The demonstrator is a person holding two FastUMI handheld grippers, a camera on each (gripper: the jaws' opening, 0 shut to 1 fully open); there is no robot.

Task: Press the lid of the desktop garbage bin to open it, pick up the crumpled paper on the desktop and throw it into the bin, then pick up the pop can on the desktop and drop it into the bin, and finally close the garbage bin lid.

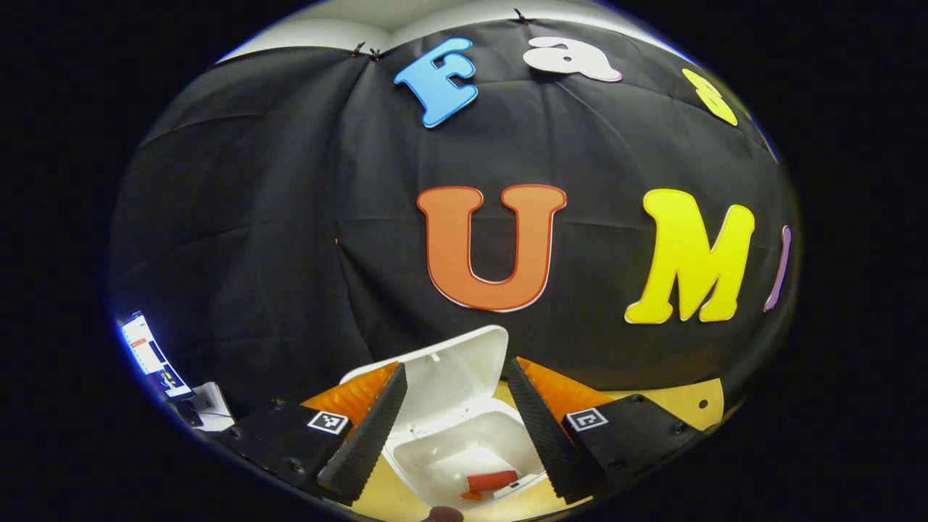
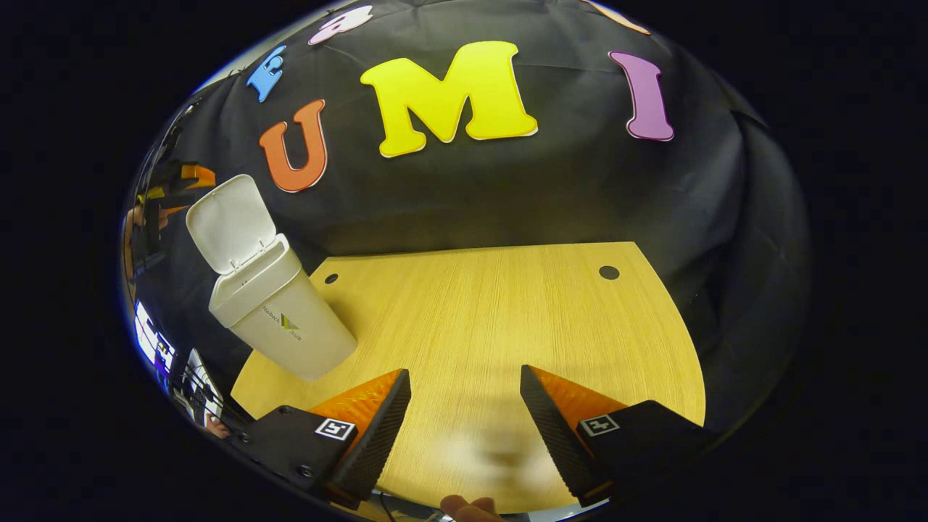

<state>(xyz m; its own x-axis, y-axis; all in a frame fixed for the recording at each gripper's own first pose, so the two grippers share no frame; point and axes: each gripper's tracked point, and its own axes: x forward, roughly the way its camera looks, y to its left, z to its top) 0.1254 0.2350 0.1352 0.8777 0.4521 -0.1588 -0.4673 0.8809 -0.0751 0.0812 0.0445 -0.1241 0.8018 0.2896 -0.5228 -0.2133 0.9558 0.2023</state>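
The white garbage bin [image 1: 464, 442] stands open right below my left gripper [image 1: 455, 424], its lid [image 1: 453, 370] tipped up and back. Inside it lies a red pop can [image 1: 491, 481]. My left gripper is open above the bin's mouth with nothing between its fingers. In the right gripper view the same bin [image 2: 290, 326] stands at the left of the wooden desktop [image 2: 507, 319] with its lid [image 2: 230, 223] raised. My right gripper [image 2: 464, 428] is open over bare wood, well to the right of the bin. The other gripper [image 2: 170, 188] hangs above and behind the bin.
The black cloth wall closes the desk behind and to the right. Two small dark holes [image 2: 609, 272] mark the desktop's far edge. A lit screen and cables [image 2: 163, 348] sit off the desk's left side.
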